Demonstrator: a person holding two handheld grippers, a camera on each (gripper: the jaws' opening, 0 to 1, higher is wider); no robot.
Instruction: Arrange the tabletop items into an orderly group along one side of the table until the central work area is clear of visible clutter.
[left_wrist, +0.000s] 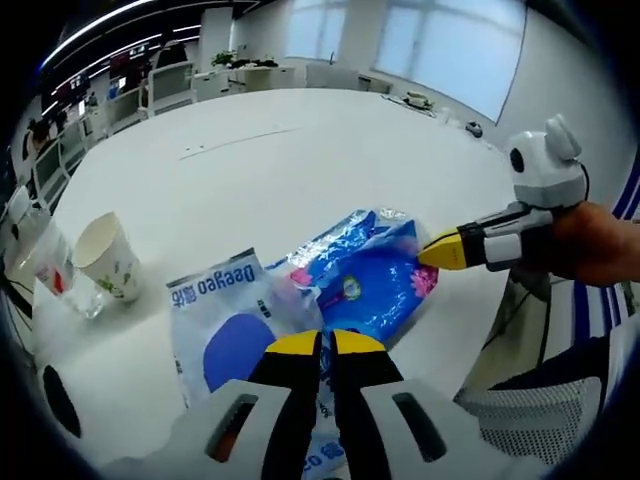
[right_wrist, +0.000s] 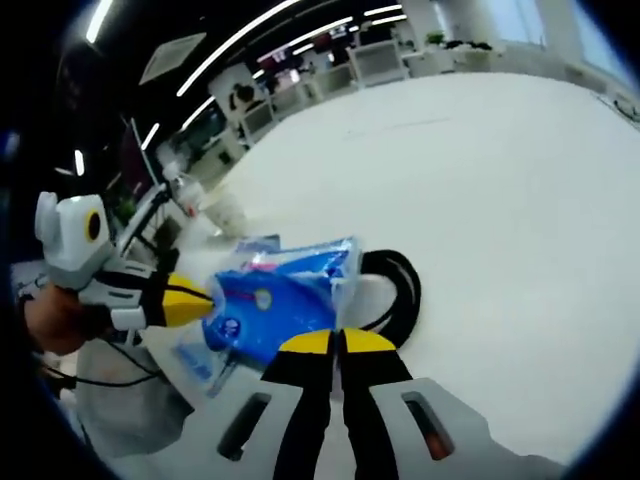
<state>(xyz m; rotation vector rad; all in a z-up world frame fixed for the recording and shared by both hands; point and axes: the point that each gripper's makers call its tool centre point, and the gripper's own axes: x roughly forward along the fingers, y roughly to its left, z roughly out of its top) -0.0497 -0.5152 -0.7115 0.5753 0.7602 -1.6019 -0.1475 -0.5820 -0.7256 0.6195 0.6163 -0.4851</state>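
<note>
Both grippers pinch the blue packet (left_wrist: 365, 280) lying at the bench (left_wrist: 300, 150) edge: left gripper (left_wrist: 322, 343) and right gripper (right_wrist: 338, 342), jaws clenched. Left gripper view shows a paper cup (left_wrist: 108, 257); right gripper view, a black cable (right_wrist: 400, 285).

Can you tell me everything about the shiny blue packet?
The blue packet is a crinkly, glossy plastic pouch, bright blue with a clear edge, pink flower prints and a small round logo. It lies on the white table, overlapping a paler white-and-blue packet. The left tool is closed at one edge and the right tool pinches the opposite edge.
</note>
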